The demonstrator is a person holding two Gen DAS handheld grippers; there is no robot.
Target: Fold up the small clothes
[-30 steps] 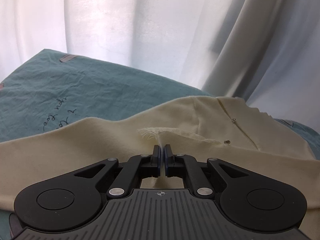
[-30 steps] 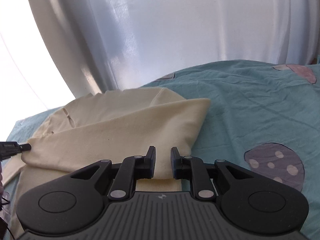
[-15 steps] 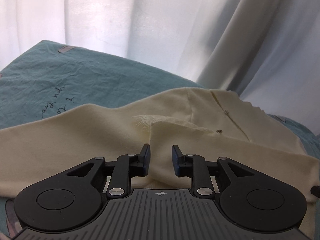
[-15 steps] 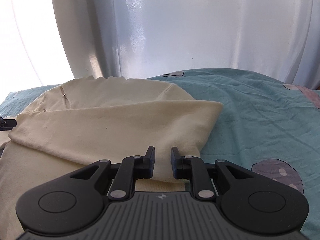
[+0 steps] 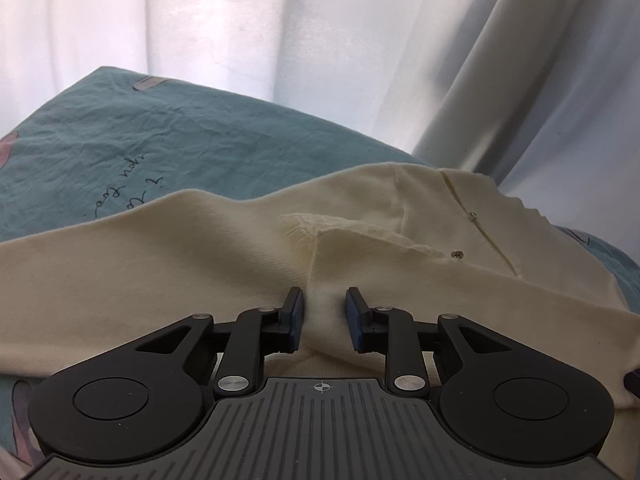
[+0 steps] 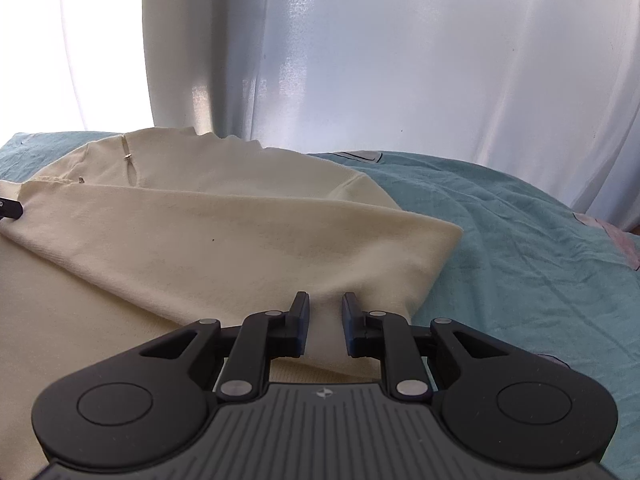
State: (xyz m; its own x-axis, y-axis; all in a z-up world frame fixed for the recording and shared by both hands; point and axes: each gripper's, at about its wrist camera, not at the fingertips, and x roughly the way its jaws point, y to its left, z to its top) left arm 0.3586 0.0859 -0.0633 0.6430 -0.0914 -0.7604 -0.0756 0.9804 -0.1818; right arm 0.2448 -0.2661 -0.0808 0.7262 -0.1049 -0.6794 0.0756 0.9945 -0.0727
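Only text: dark cursive handwriting print (image 5: 120, 196) on the teal bedsheet (image 5: 200, 140), left wrist view, running sideways and partly covered by the cream garment (image 5: 160, 272); script too loopy to read for sure. No label or brand readable on the garment. Right wrist view: no text.

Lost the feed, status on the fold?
Left gripper jaws just opened, off the cream garment. Right gripper jaws parted over folded edge. Nothing in the way.
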